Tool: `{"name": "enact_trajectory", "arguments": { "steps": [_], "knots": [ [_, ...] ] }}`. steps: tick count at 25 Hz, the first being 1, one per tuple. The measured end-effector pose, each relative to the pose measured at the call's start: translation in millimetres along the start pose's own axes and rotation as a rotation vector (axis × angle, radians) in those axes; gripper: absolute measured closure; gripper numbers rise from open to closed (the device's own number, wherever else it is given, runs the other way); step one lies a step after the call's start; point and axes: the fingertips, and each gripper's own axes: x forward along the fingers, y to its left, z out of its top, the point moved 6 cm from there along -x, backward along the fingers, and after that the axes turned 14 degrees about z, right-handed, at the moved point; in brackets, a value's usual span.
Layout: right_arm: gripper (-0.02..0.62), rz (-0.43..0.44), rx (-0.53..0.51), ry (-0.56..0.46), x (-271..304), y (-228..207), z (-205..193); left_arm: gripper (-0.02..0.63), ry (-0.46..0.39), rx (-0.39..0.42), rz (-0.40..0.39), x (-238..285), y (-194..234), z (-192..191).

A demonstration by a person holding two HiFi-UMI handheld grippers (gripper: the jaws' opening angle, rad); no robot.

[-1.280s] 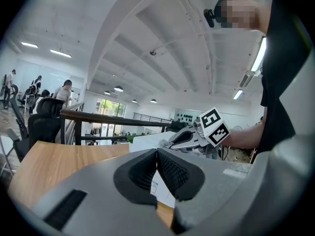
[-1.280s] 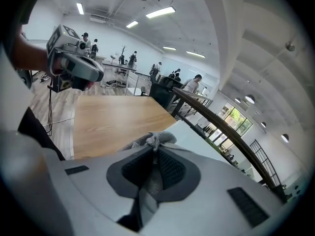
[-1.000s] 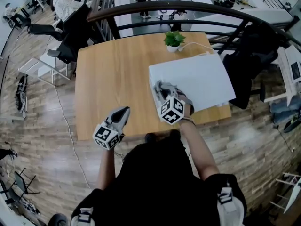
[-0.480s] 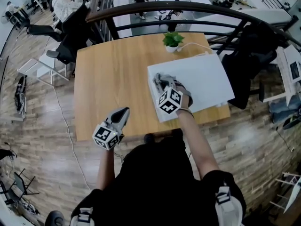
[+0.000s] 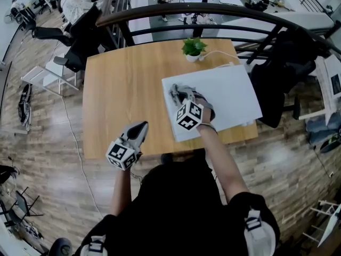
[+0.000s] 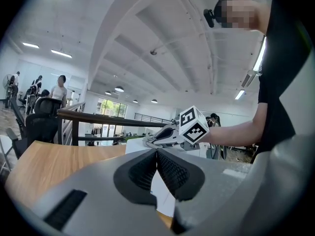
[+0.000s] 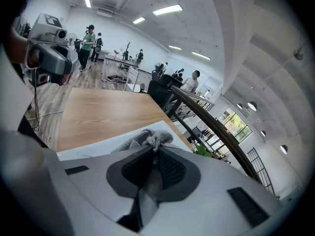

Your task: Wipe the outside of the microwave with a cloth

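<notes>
The white microwave (image 5: pixel 224 92) stands on the right side of the wooden table (image 5: pixel 122 89). My right gripper (image 5: pixel 182 96) is shut on a grey cloth (image 5: pixel 179 93) and presses it onto the microwave's top near its left edge. From the right gripper view the cloth (image 7: pixel 145 140) bunches out just past the closed jaws onto the white top (image 7: pixel 93 149). My left gripper (image 5: pixel 139 129) hovers by the table's front edge, left of the microwave, shut with nothing in it. In the left gripper view its jaws (image 6: pixel 157 154) meet, and the microwave (image 6: pixel 165 195) shows beyond them.
A small potted plant (image 5: pixel 193 48) sits at the table's far edge behind the microwave, with a white cable (image 5: pixel 221 52) beside it. A dark curved railing (image 5: pixel 213 9) runs behind the table. Office chairs (image 5: pixel 80 33) stand at the far left.
My right gripper has slid the cloth away from me and leftward across the microwave top. The left gripper has stayed in place.
</notes>
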Motion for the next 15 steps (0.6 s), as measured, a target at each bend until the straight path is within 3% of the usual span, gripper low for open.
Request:
{"name": "enact_trajectory", "arguments": {
  "steps": [15],
  "knots": [
    [0.571, -0.012, 0.048, -0.011, -26, -35, -60, 0.603, -0.005, 0.027, 0.019, 35, -24, 11]
  ]
}}
